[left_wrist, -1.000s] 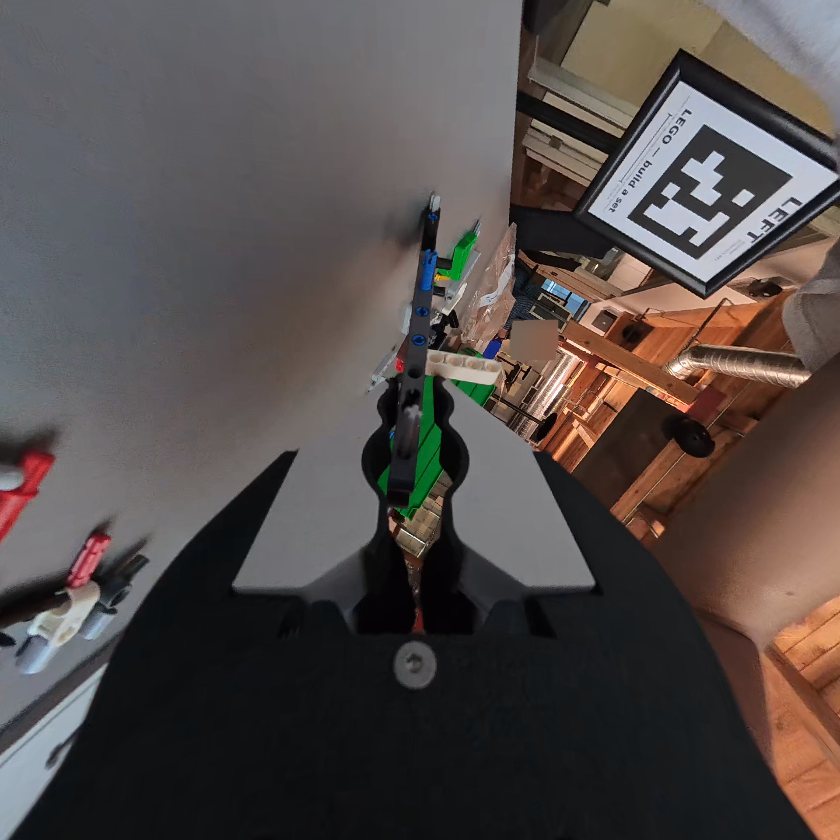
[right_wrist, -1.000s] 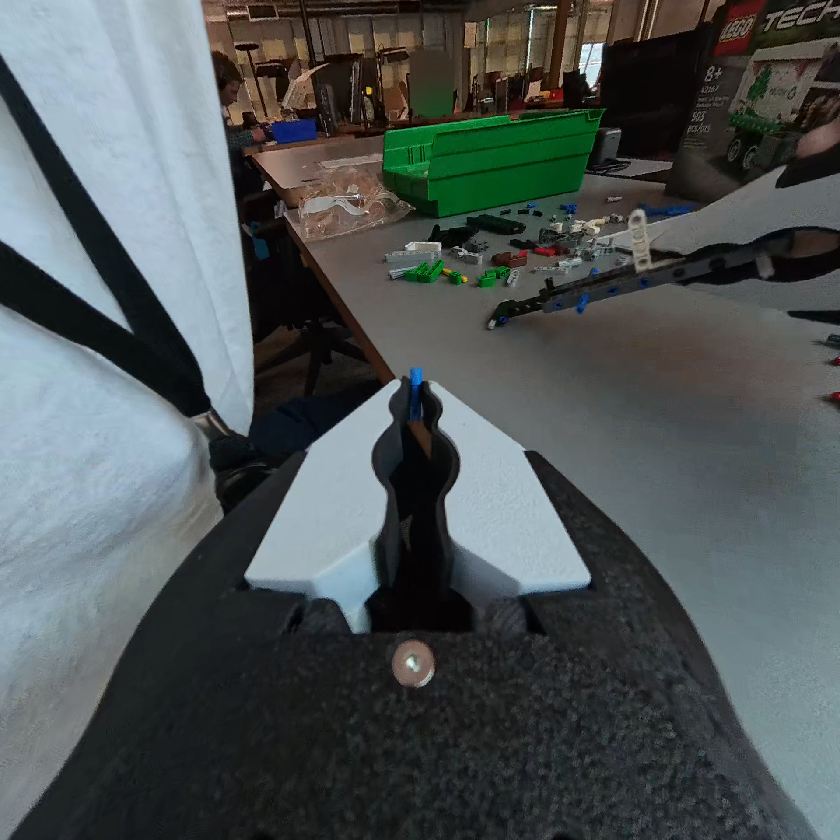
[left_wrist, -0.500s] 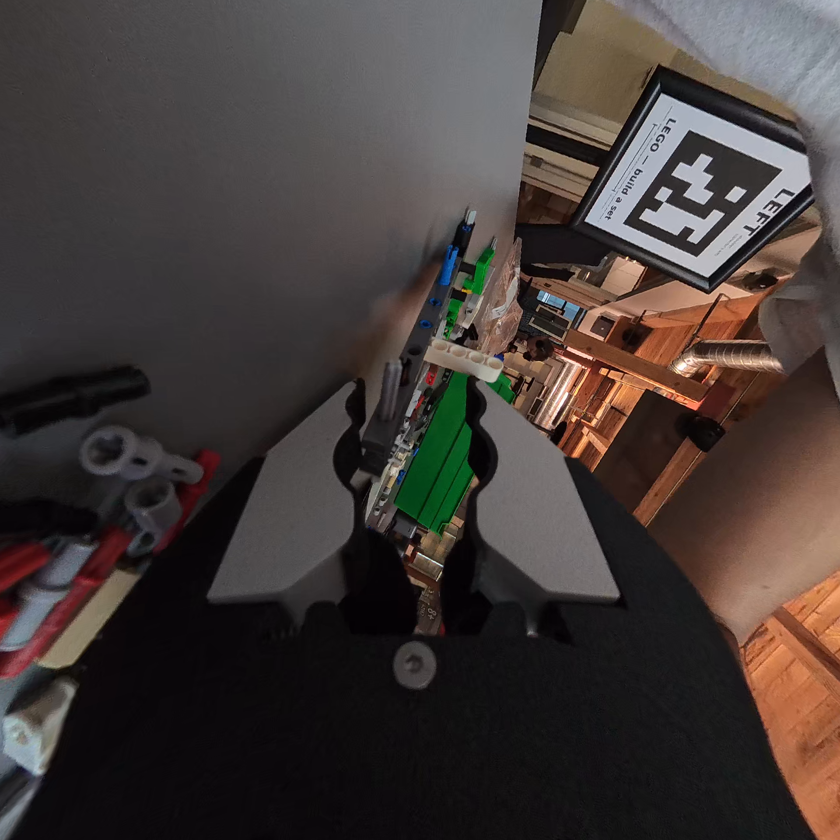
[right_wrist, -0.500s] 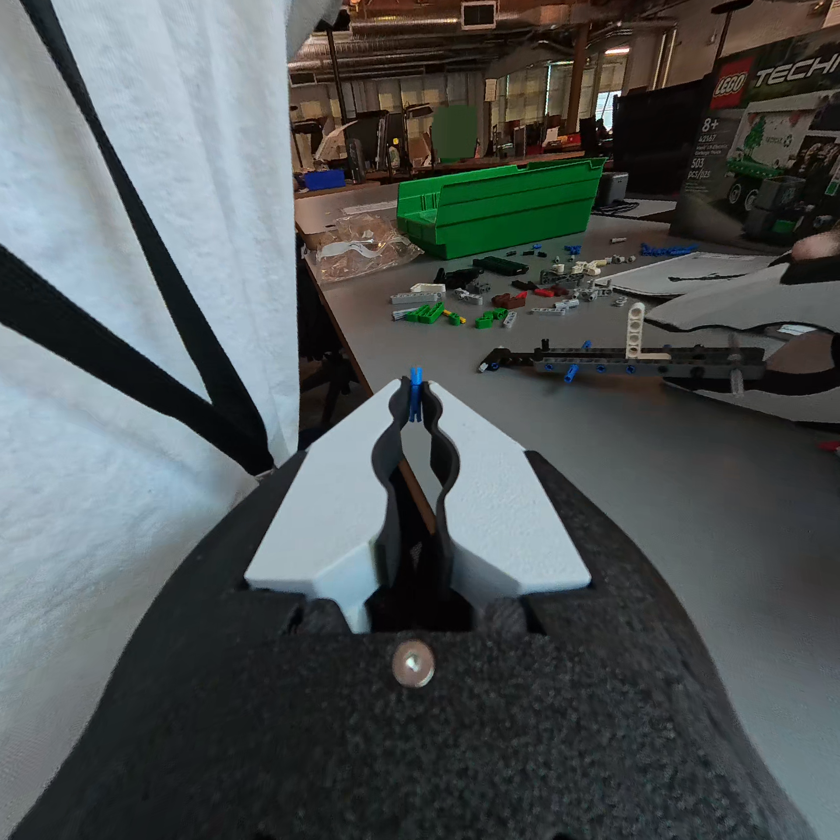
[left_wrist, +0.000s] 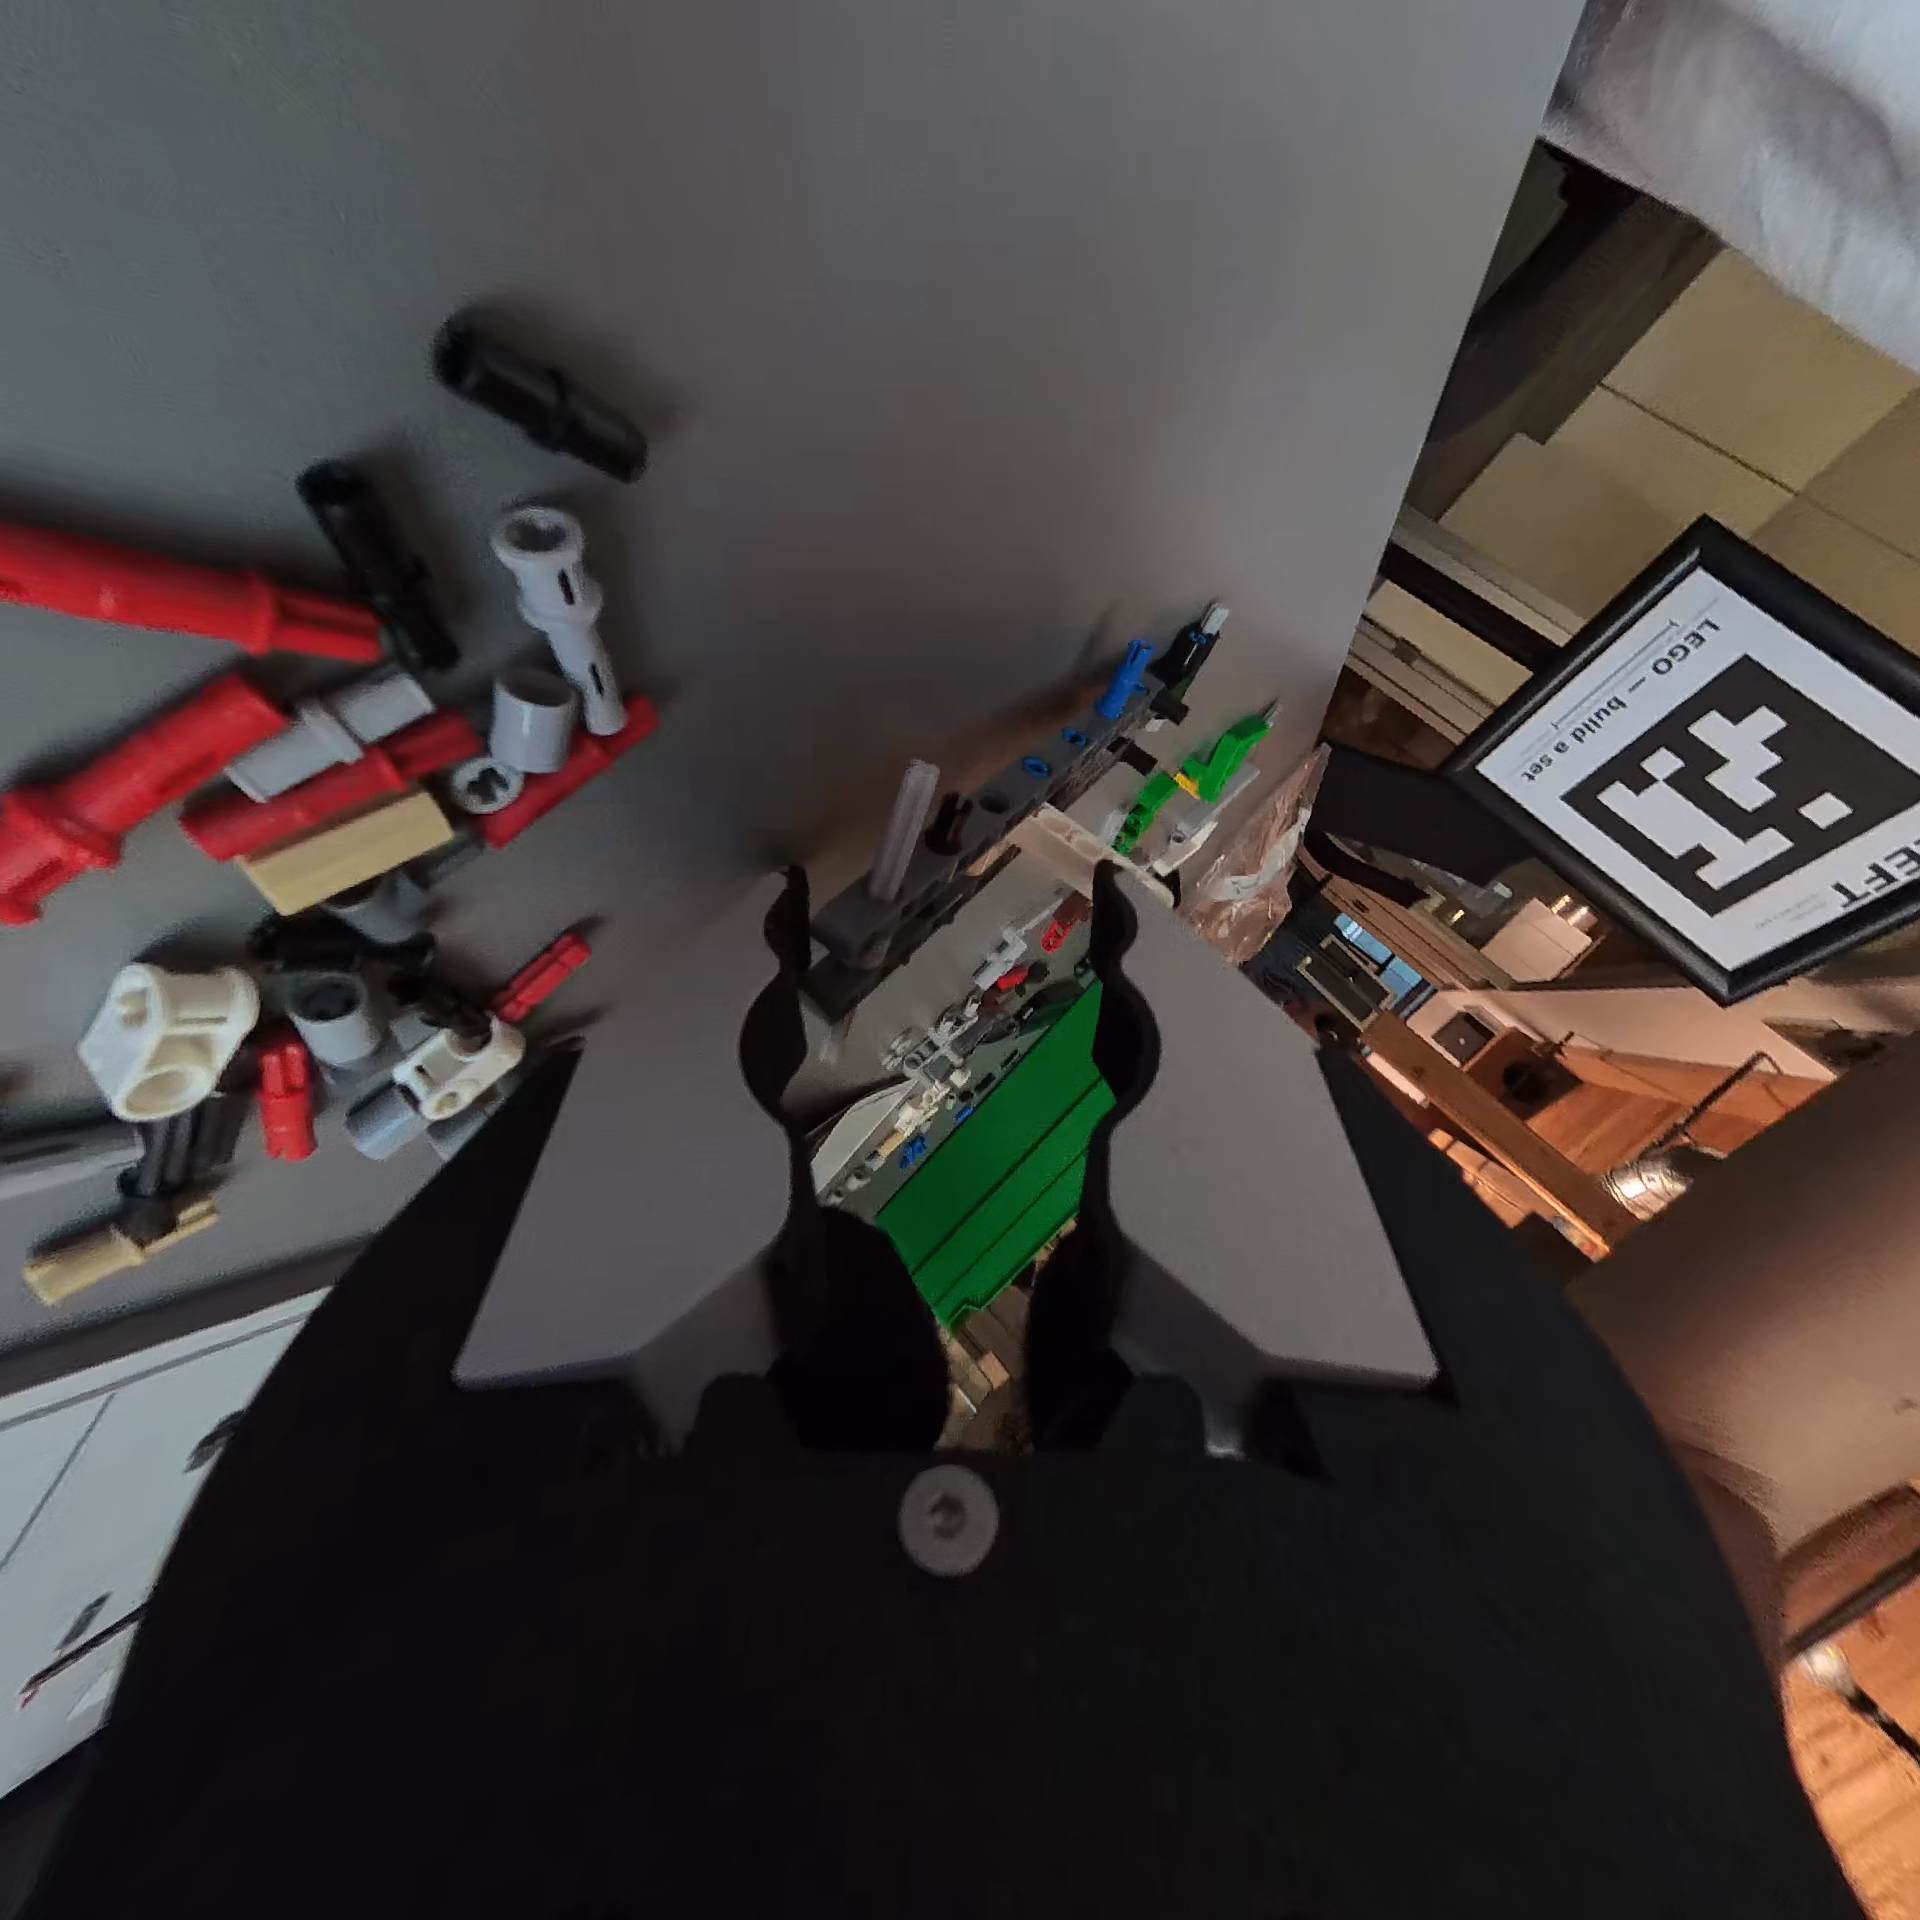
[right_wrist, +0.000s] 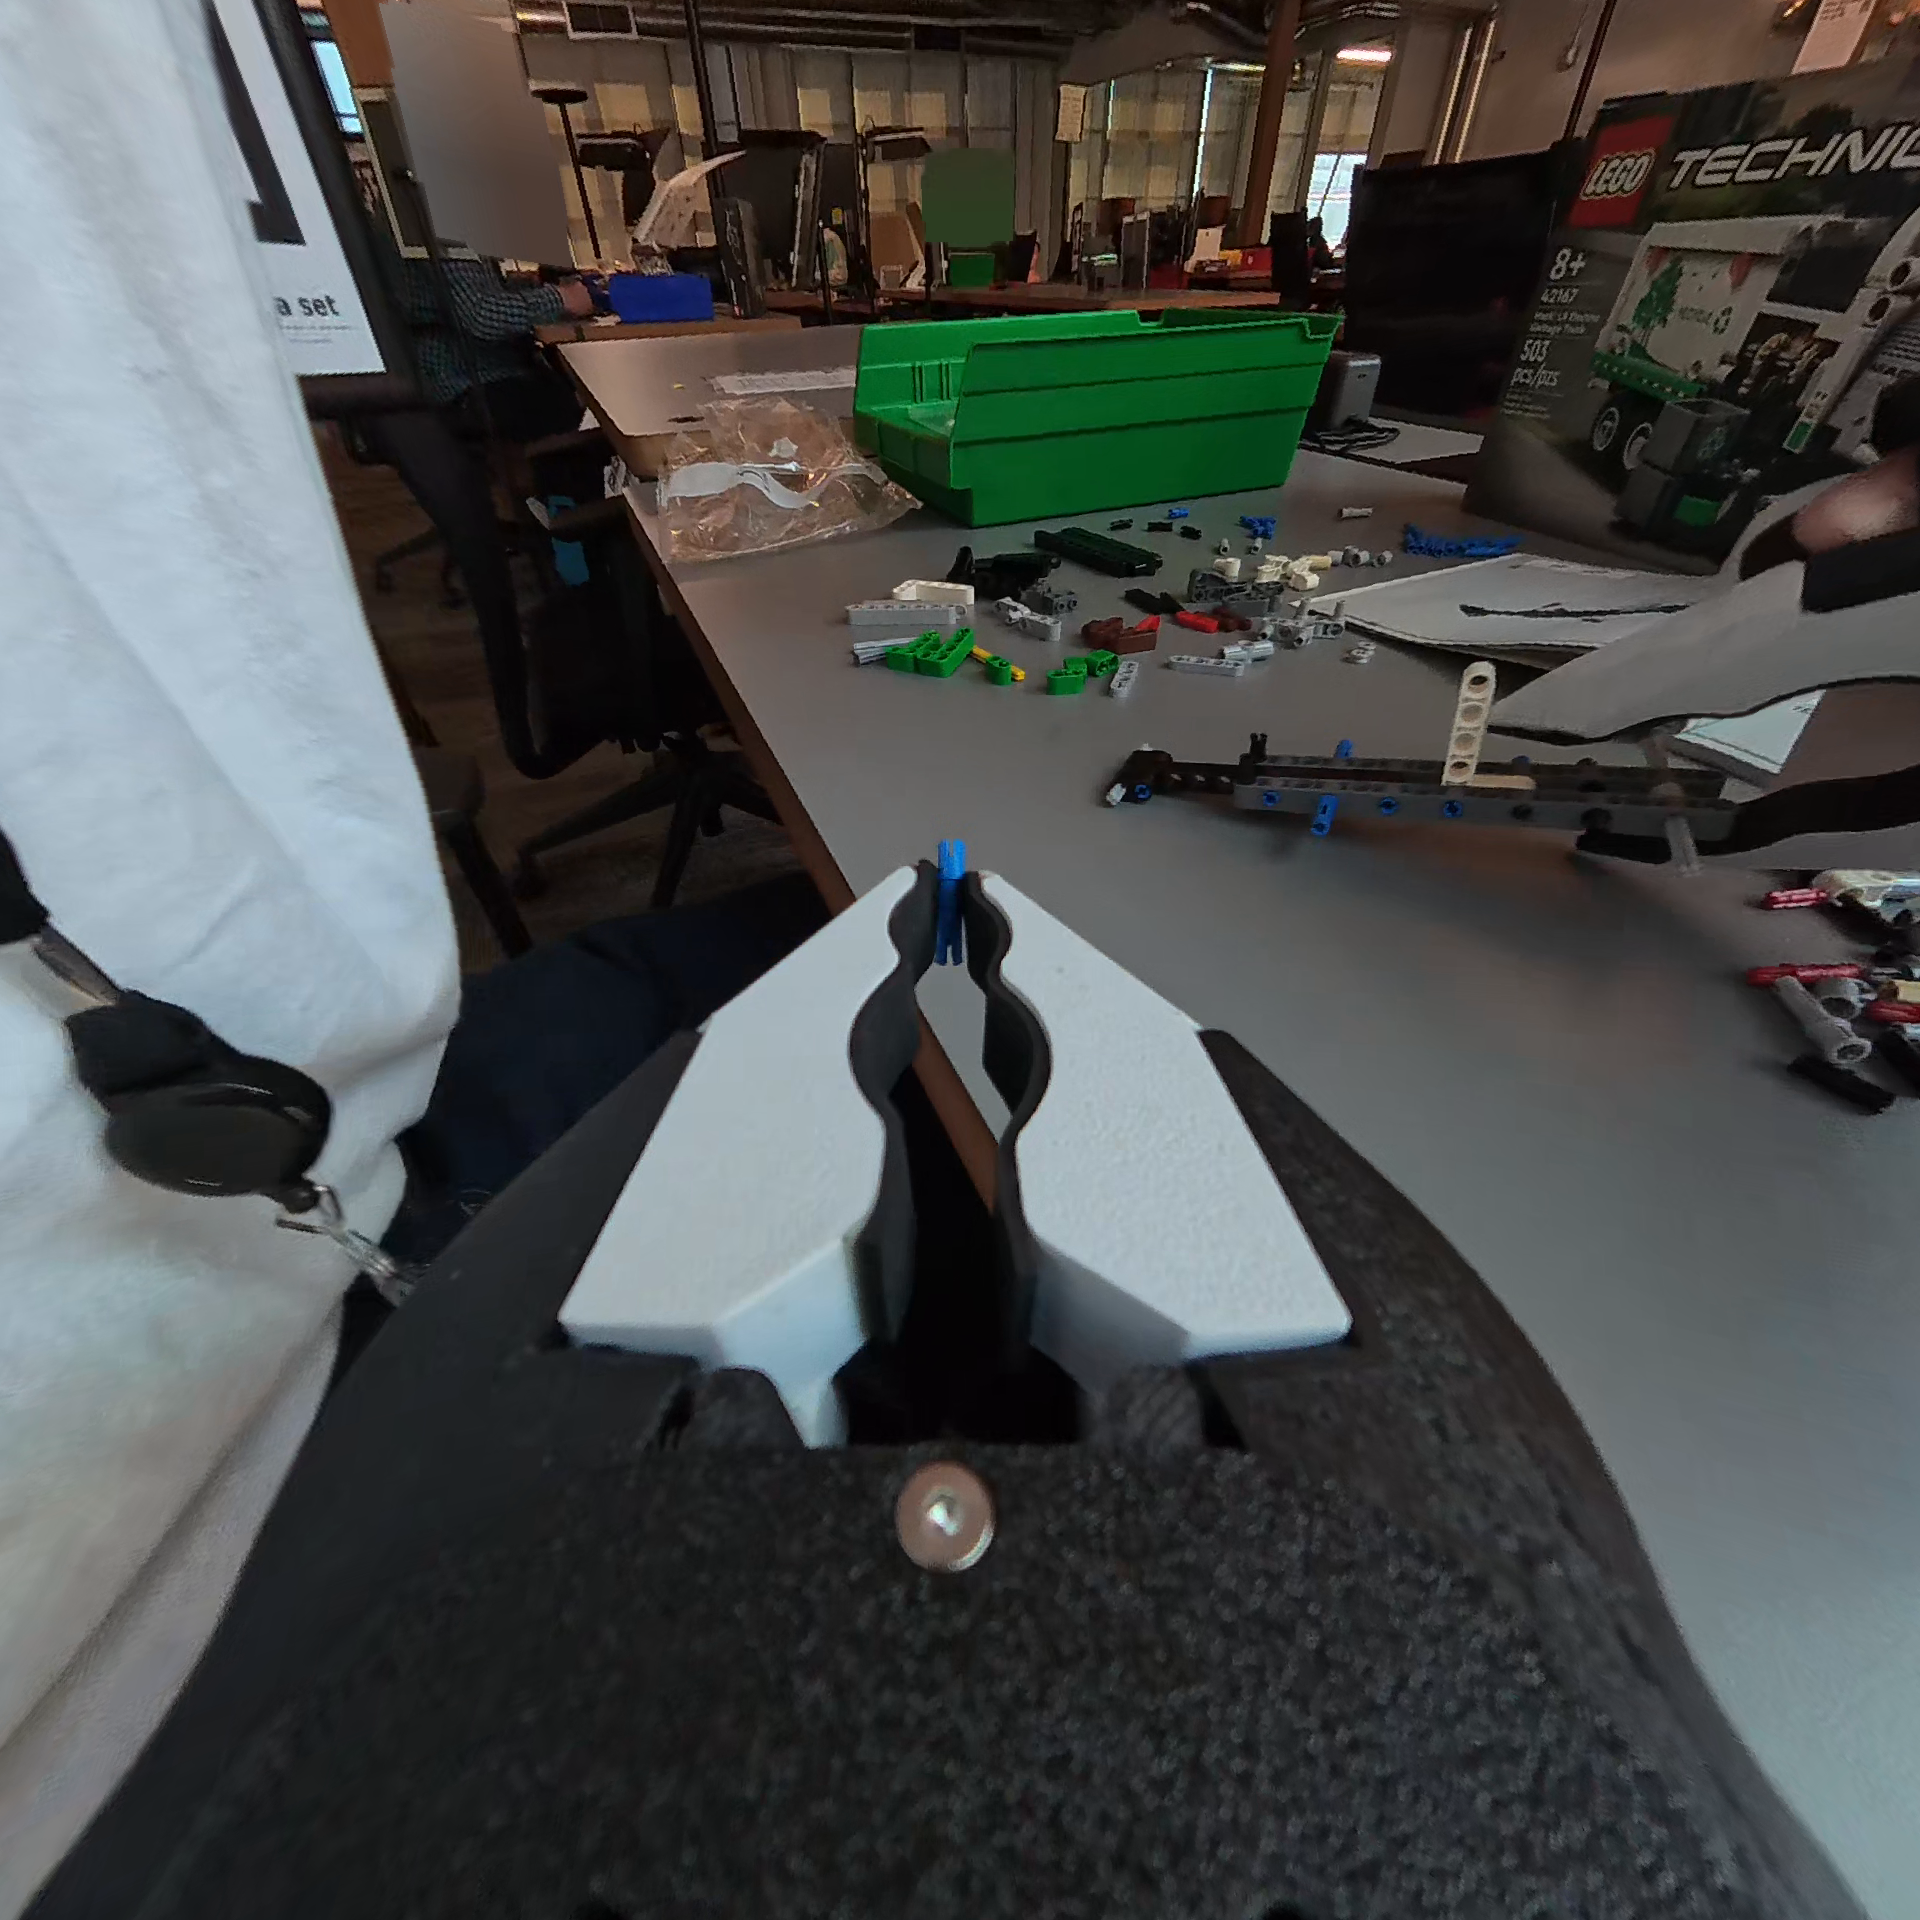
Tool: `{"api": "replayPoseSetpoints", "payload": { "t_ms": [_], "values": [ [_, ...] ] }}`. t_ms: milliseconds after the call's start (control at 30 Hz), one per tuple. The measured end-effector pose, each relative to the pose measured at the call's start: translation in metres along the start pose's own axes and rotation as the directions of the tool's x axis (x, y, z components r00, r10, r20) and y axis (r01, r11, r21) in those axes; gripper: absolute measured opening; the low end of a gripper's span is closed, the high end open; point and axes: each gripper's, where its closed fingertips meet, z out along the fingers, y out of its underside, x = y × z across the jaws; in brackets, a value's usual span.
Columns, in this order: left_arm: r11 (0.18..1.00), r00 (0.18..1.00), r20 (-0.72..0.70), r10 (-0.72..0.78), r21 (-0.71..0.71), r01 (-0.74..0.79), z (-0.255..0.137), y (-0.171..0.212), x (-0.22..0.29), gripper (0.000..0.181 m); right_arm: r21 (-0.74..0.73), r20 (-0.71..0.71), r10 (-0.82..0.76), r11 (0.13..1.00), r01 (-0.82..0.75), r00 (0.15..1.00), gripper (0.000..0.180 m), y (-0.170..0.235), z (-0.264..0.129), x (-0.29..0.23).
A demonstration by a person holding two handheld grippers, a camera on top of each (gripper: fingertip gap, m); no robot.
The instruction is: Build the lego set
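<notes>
Grey table (right_wrist: 1351, 1091); green bin (right_wrist: 1091, 416) and set box (right_wrist: 1714, 312) at its far side. Long dark-grey beam assembly (right_wrist: 1455, 795) lies flat mid-table, white upright beam on it. Left gripper (left_wrist: 940, 914) spread wide, fingers either side of the assembly's near end, gripping nothing. Right gripper (right_wrist: 948, 894) nearly closed, pinching a small blue pin (right_wrist: 949, 899) at the tips, near the table edge.

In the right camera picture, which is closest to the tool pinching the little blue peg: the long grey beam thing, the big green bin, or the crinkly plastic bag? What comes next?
From the right tool holding the blue peg:
1. Long grey beam assembly, lying ahead to the right on the table.
2. Crinkly plastic bag, farther back, left near the table edge.
3. Green bin, just behind the bag, centre. Bag and bin are close; the bag's front looks slightly nearer.
</notes>
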Motion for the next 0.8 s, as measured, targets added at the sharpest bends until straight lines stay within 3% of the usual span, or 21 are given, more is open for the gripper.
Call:
{"api": "replayPoseSetpoints", "payload": {
  "t_ms": [300, 500, 600, 667, 700, 800],
  "values": [
    [0.935, 0.988, 0.149, -0.027, 0.355, -0.028, -0.007, -0.011, -0.004, 0.063, -0.051, -0.061, -0.061, 0.997, 0.058, 0.996, 0.004, 0.005, 0.007, -0.006],
    [0.771, 0.966, 0.219, -0.14, 0.636, -0.032, -0.02, -0.025, -0.01, 0.068, -0.059, -0.078, -0.116, 0.992, 0.112, 0.99, 0.004, 0.003, 0.005, -0.033],
    [0.612, 0.945, 0.236, -0.225, 0.789, -0.051, -0.038, -0.029, -0.001, 0.067, -0.031, -0.089, -0.134, 0.991, 0.132, 0.987, 0.004, -0.004, 0.003, -0.033],
    [0.451, 0.924, 0.247, -0.293, 0.887, -0.094, -0.057, -0.022, 0.015, 0.066, -0.024, -0.127, -0.102, 0.995, 0.1, 0.987, 0.003, -0.003, -0.001, -0.021],
    [0.346, 0.908, 0.25, -0.336, 0.93, -0.128, -0.068, -0.014, 0.027, 0.065, -0.022, -0.168, -0.091, 0.996, 0.089, 0.982, 0.003, -0.005, -0.006, -0.012],
    [-0.076, 0.852, 0.182, -0.49, 0.965, -0.25, -0.091, 0.017, 0.08, 0.062, -0.031, -0.29, -0.095, 0.995, 0.09, 0.952, 0.004, -0.013, -0.02, 0.012]
  ]
}}
